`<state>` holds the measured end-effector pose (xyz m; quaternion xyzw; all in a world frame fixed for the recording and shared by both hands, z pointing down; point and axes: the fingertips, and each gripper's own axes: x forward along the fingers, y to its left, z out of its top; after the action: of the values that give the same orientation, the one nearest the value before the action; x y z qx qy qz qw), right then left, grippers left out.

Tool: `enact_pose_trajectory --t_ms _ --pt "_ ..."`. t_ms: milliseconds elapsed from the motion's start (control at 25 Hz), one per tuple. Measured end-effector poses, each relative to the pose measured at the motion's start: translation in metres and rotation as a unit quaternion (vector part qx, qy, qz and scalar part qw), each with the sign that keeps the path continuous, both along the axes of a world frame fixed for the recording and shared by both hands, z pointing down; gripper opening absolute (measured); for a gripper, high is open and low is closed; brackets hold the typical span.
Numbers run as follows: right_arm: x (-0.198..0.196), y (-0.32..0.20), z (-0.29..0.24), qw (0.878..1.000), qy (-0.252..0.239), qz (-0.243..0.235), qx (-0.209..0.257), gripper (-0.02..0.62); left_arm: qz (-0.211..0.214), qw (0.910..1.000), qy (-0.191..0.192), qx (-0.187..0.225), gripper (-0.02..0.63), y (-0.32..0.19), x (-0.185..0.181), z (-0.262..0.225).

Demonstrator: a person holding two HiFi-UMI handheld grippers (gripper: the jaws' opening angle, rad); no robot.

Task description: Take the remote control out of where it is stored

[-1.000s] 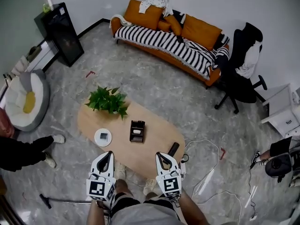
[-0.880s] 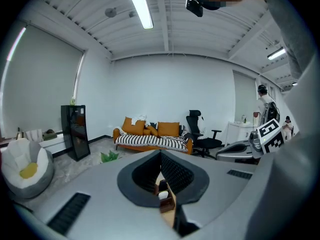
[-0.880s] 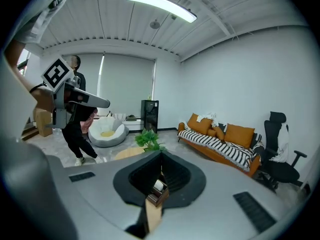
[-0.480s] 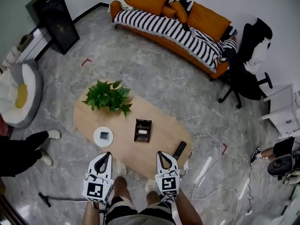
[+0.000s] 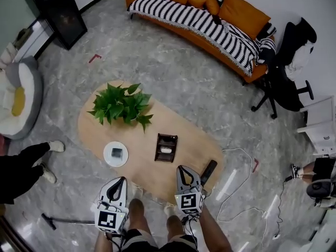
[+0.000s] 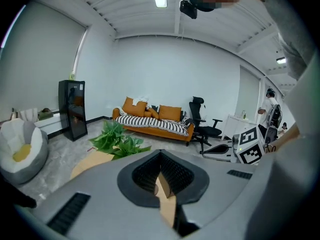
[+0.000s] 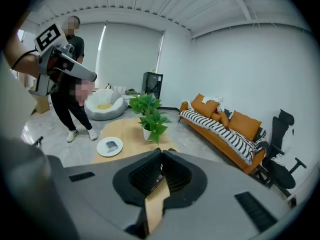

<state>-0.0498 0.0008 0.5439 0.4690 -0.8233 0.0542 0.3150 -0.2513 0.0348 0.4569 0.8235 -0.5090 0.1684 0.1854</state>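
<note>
1. On the table (image 5: 142, 169), about mid-way along it, stood a dark open box (image 5: 166, 147), and a pale remote (image 5: 166, 150) lay inside it, untouched.
2. Near of the box and slightly to its right, the right gripper (image 5: 182, 169) hung over the table's near edge, apart from the box. Its jaws were closed, with nothing between them, as the right gripper view (image 7: 161, 155) showed.
3. Just right of that gripper, a black bar (image 5: 208, 171) lay at the table's right end.
4. Well left of the right gripper, the left gripper (image 5: 119, 180) was at the table's near edge. Its jaws were also closed and empty in the left gripper view (image 6: 161, 156).
5. Left of the box sat a white plate (image 5: 108, 155) with a small grey thing on it.
6. Beyond the plate, toward the far left of the table, stood a leafy plant (image 5: 122, 105).
7. A white cable (image 5: 236, 193) trailed over the floor to the right of the table.
8. A person's dark-clad leg (image 5: 21, 164) showed at the left edge, near a pale round seat (image 5: 18, 101).
9. Far across the room stood an orange sofa (image 5: 241, 14) with a striped throw, a black chair (image 5: 289, 83) to its right and a black cabinet (image 5: 55, 12) to its left.
</note>
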Motion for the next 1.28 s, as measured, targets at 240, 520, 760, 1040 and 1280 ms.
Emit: enact_pose_trajectory --t_ms 240,520,760,1040,1280 --pt "-0.008 -0.013 0.036 1.0 0.013 -0.024 -0.013 0.011 -0.012 0.9995 0.018 -0.023 0.006 0.004 -0.004 0.037" --pt "-0.012 -0.028 0.072 0.997 0.027 -0.065 -0.031 0.062 0.0 0.9992 0.013 -0.038 0.006 -0.003 0.002 0.067" --pt "-0.026 -0.04 0.1 0.991 0.052 -0.114 -0.042 0.118 -0.003 0.9985 0.017 -0.051 0.006 -0.008 -0.001 0.088" --pt "-0.037 -0.043 0.128 0.981 0.083 -0.162 -0.06 0.141 0.002 0.9978 0.014 -0.065 0.006 -0.011 -0.005 0.101" --pt "-0.044 -0.052 0.143 0.975 0.112 -0.183 -0.059 0.146 0.003 0.9973 0.015 -0.071 0.006 -0.017 -0.01 0.104"
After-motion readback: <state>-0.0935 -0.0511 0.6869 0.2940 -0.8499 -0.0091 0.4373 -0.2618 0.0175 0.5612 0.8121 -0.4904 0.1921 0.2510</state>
